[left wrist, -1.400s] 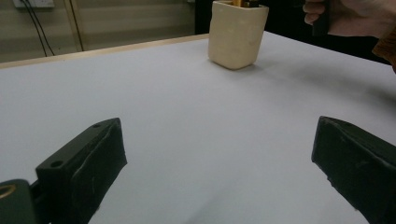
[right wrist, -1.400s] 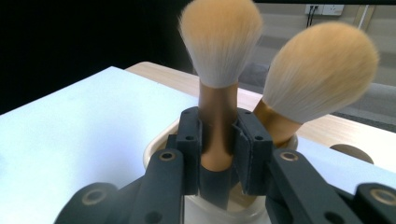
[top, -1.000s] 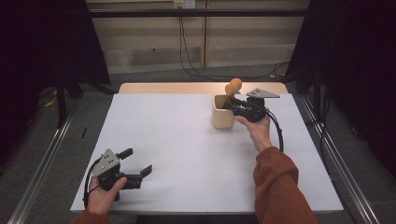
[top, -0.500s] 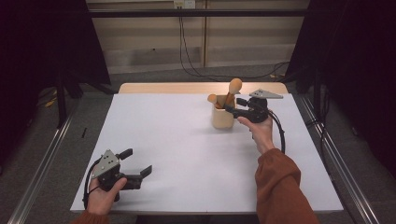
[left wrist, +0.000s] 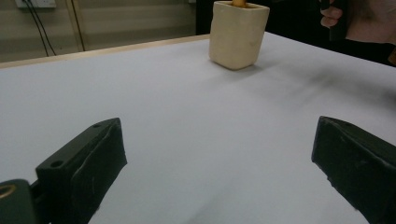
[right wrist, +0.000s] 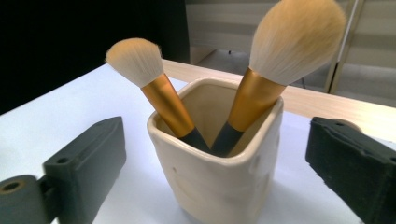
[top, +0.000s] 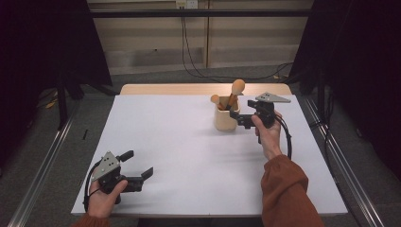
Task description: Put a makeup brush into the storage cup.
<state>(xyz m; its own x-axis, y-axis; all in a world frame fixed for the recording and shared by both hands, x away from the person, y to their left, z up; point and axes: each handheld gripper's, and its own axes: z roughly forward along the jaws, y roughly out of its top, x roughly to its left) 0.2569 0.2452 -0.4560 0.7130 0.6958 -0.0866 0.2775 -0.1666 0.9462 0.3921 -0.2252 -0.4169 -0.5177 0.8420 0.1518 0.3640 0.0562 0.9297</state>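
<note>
The right gripper (top: 239, 117) has just opened its jaws, letting go of the big brush (right wrist: 275, 74), which now leans in the cup (right wrist: 219, 172) at the table's one o'clock; that placement looks finished.

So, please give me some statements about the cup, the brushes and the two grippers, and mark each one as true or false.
1. Two brushes stand in the cream cup. True: a small brush and a large brush lean apart in it, bristles up.
2. The right gripper is clamped on the large brush. False: its jaws stand open on either side of the cup, having just been opening, and press on nothing.
3. The left gripper holds a brush. False: its jaws are open with only the white table between them.
4. The cup lies tipped over. False: it stands upright.
5. The cup is on the far right part of the table. True.
</note>
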